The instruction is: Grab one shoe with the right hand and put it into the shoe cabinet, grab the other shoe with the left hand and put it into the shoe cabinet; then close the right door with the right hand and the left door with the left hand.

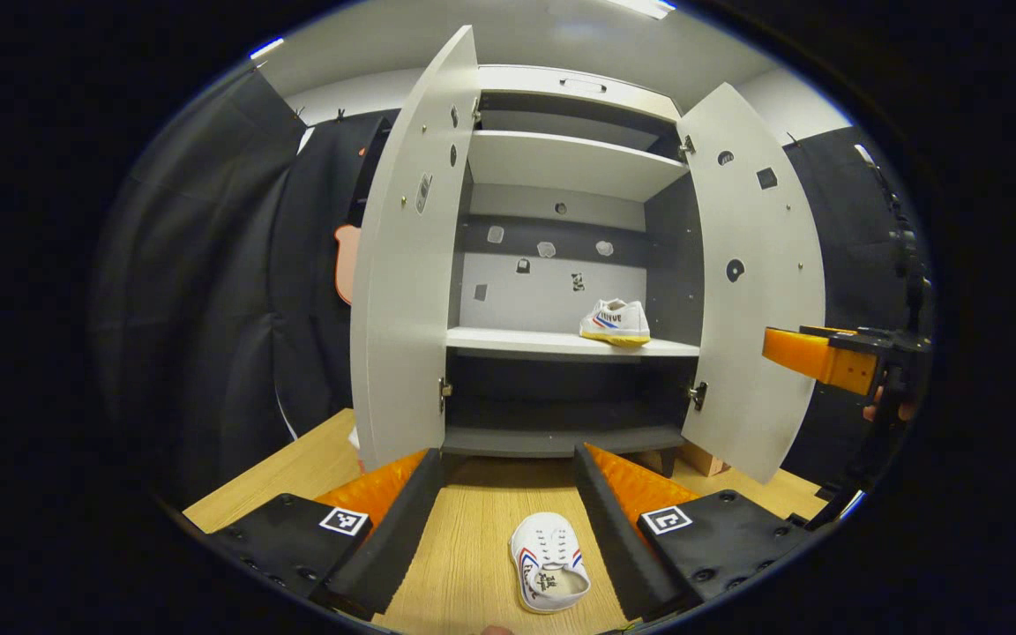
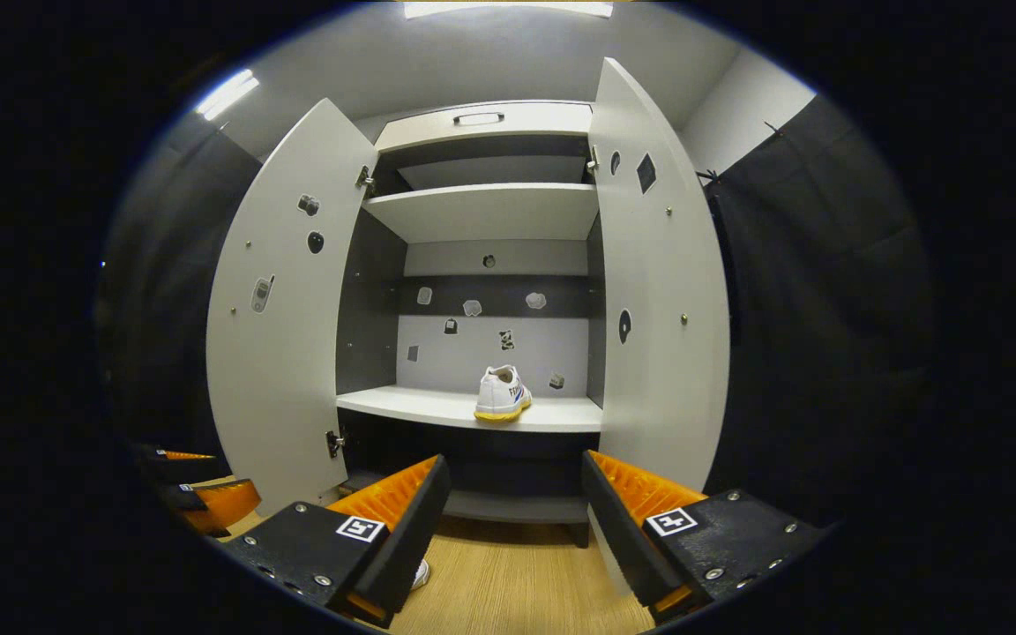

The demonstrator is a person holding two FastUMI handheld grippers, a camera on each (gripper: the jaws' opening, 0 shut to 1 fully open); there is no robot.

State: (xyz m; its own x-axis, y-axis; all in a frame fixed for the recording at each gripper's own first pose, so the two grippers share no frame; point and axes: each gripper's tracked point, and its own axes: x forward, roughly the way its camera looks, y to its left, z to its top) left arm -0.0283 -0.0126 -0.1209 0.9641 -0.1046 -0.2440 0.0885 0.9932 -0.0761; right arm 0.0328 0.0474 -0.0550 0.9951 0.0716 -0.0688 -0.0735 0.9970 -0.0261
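Lying on the table (image 1: 464,564) between the left claw's (image 1: 508,507) wide-spread fingers is one white shoe (image 1: 548,563); the other shoe (image 2: 502,393) sits on the cabinet shelf (image 2: 437,407), beyond the wide-open, empty right claw (image 2: 512,520).

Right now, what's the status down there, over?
Left gripper open over the shoe on the floor. Right gripper open, empty. Other shoe already on the cabinet shelf. Both doors open, nothing in the way.
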